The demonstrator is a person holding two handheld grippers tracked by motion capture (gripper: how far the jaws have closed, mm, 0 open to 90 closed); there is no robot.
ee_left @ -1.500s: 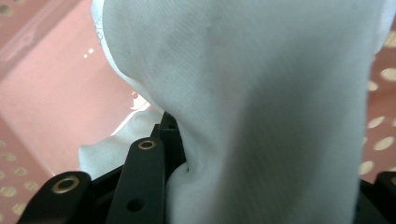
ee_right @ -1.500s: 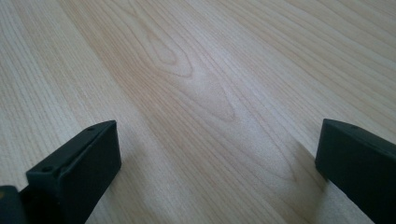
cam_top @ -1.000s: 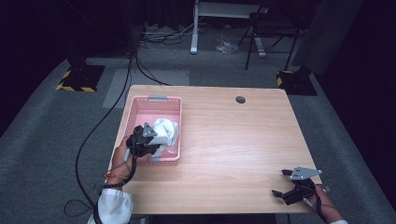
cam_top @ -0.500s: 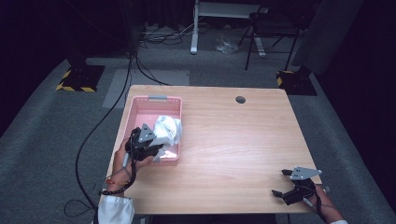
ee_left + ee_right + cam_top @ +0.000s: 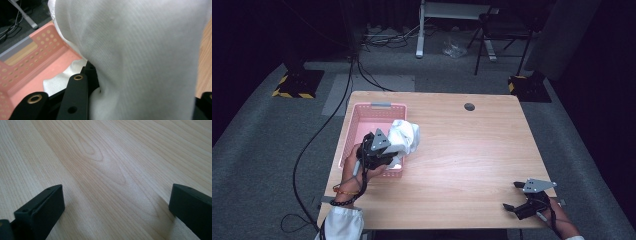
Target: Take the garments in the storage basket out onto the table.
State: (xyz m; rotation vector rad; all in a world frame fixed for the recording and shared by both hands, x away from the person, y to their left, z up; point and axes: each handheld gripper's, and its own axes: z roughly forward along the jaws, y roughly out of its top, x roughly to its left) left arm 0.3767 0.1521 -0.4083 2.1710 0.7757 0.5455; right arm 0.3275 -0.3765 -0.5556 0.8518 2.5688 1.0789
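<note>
Light wood table [image 5: 462, 150] with a small round hole [image 5: 469, 106] near the far edge. Sitting directly on it is a pink perforated basket [image 5: 362, 117] at the left side, and the rest of the top is bare grain

a white cloth [image 5: 404, 136] is showing between the black left gripper [image 5: 379, 150] jaws, over a pink perforated basket [image 5: 362, 120]; pale wood-grain table [image 5: 105, 157] is lying between the black right gripper [image 5: 517, 200] jaws.

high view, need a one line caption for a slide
Left gripper lifts a white cloth from the pink basket; the right gripper rests open near the wooden table's front corner.
</note>
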